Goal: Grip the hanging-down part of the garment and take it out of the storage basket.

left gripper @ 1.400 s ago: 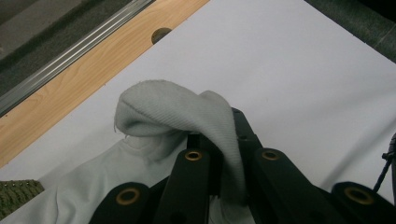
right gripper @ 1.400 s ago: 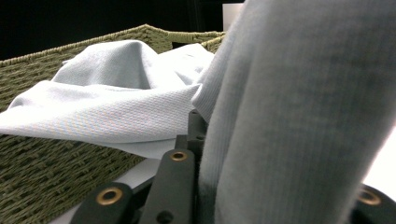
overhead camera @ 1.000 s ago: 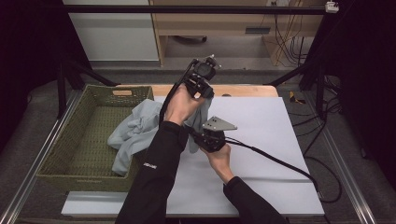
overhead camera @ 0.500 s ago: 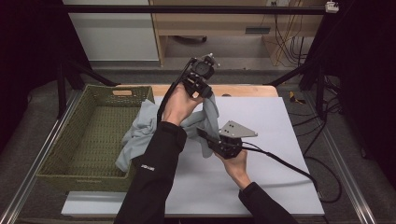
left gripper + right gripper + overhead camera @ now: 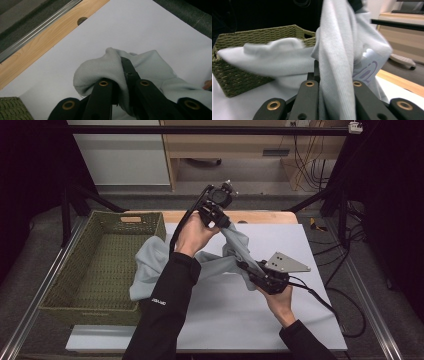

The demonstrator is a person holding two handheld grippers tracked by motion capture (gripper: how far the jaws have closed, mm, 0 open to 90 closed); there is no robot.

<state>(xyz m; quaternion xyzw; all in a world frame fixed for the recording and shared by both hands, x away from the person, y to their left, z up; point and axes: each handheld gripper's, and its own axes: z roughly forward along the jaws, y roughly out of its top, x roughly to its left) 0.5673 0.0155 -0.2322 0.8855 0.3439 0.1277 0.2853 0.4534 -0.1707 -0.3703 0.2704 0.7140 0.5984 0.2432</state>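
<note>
A pale grey-blue garment (image 5: 150,265) stretches between both grippers above the white table (image 5: 280,235). My left gripper (image 5: 222,225) is raised near the table's far edge and is shut on one bunched end of the garment (image 5: 100,70). My right gripper (image 5: 245,267) sits lower and to the right, shut on another fold of the garment (image 5: 337,75). The rest of the cloth hangs down to the left and drapes over the rim of the green woven basket (image 5: 100,265).
The basket (image 5: 237,75) stands at the table's left side with a handle slot at its far end. A wooden strip (image 5: 37,52) borders the far edge. Black frame posts and a cable (image 5: 325,302) lie at the right.
The right gripper has moved right and toward the near side, pulling the garment with it. The cloth is now drawn further out of the basket and stretched between the two grippers.
</note>
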